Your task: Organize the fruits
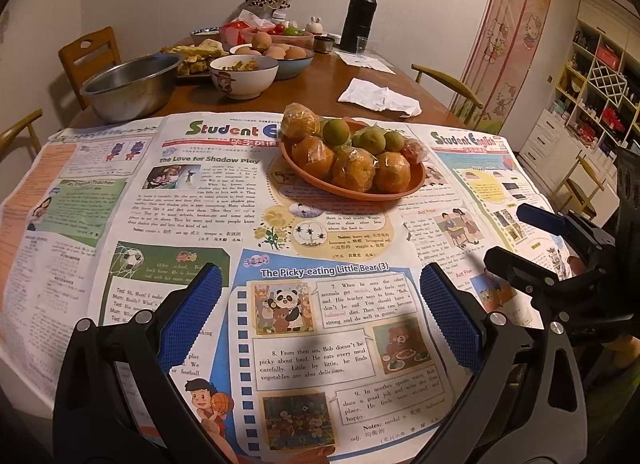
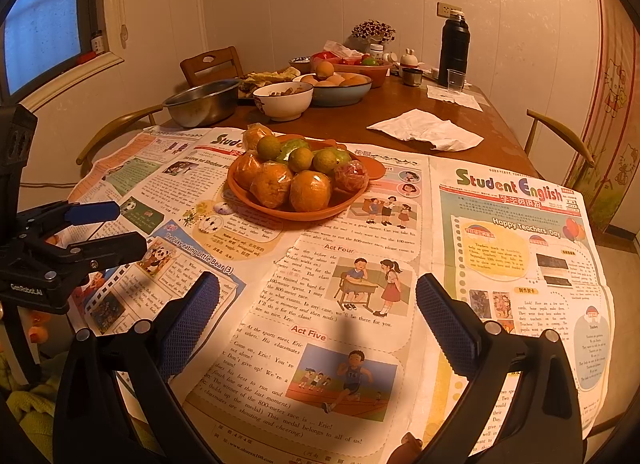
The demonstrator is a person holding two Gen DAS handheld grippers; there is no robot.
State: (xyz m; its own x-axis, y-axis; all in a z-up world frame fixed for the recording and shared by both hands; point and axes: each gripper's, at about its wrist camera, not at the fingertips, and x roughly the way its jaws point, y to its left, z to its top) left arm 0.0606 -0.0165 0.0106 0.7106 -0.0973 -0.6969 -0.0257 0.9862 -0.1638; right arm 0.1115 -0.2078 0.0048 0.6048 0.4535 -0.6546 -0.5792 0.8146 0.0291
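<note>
Fruit (image 1: 352, 162) fills the orange plate (image 1: 416, 184) mid-worktop, on newspaper (image 1: 200, 200); wrapping blurs several pieces, so I can't name them. Left gripper (image 1: 320, 318) and right gripper (image 2: 318, 318) hover near me, fingers spread, empty, bases cut off.

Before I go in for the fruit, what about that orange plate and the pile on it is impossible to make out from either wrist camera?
- Plate interior: covered by the fruit pile in both views.
- Wrapped oranges: film glare hides the skin; their undersides face away.
- Green fruits: too small to name the kind; how many lie behind the front row is hidden.
- Far rim: blocked by fruit in the left wrist view, partly shown in the right.
</note>
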